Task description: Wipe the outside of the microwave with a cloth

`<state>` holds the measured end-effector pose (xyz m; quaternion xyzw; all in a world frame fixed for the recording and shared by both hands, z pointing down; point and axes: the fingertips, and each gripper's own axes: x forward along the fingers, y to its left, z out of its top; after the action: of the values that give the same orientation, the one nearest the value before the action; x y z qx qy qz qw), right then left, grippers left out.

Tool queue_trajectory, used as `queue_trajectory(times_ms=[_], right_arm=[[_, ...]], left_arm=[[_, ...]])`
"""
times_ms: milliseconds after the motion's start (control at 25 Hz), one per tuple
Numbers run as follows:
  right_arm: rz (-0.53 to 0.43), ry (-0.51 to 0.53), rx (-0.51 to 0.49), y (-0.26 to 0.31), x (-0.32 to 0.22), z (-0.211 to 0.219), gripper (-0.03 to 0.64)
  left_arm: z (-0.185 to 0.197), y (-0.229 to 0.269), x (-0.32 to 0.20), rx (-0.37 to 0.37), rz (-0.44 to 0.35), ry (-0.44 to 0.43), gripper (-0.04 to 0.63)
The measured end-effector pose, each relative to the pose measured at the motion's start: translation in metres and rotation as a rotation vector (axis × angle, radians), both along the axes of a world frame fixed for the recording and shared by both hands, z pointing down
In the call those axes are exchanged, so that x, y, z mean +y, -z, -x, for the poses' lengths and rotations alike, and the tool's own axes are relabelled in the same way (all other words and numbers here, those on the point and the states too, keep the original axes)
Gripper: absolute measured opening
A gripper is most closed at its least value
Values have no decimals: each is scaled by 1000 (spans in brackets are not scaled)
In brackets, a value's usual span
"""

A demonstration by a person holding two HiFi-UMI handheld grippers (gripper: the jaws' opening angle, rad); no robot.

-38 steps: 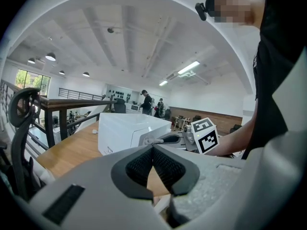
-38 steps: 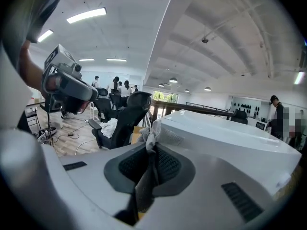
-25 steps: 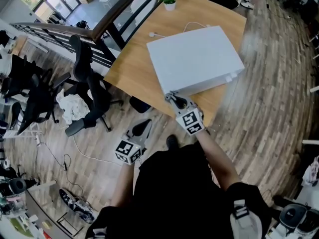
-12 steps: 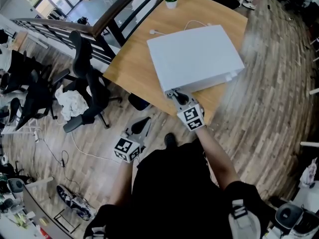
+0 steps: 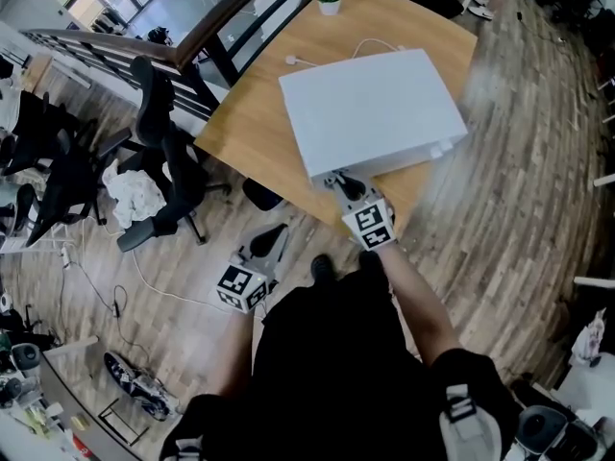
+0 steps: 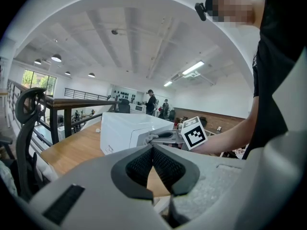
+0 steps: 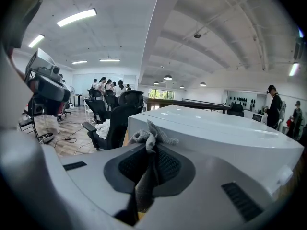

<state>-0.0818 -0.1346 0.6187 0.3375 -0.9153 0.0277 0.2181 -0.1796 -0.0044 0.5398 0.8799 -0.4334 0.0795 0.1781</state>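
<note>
Wooden surface (image 5: 245,113) fills 12 o'clock of the head view. White microwave (image 5: 370,113) sits on it, near the front edge. Right claw (image 7: 151,152) clamped on a grey cloth (image 7: 151,135), whose tuft meets the microwave's front at its 6 o'clock side. Left claw (image 6: 152,151) closed tight, nothing in it, at 7 o'clock from the microwave, off the surface and over the floor.

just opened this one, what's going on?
A person holds a gripper in each hand. The right gripper is shut on a grey cloth and holds it against the near side of the white microwave on the wooden table. The left gripper hangs low beside the table, shut and empty.
</note>
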Motion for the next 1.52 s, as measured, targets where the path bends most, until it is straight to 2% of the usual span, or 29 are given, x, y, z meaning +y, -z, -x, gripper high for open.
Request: queue_trajectory(times_ms=[400,760,1000,1160,1520], right_arm=[[-1,-48,25,-4,-21,-50,26],[31,-103,29,-2,-40,-106,26],[35,-88,31,-5,-47,-121,26],[79,-79,-11,-5,-50,-127,28],[83,-86,-6,-6,-60,-155,28]], left_arm=[[-22,2,-1,3,6,5,0],[-58,9,-3,11,-5,21,0],[-76,11,-3,13,-5,48,0],[-84,8,-4,12,11,67,0],[-108,10,-8,-3,17,77,0]])
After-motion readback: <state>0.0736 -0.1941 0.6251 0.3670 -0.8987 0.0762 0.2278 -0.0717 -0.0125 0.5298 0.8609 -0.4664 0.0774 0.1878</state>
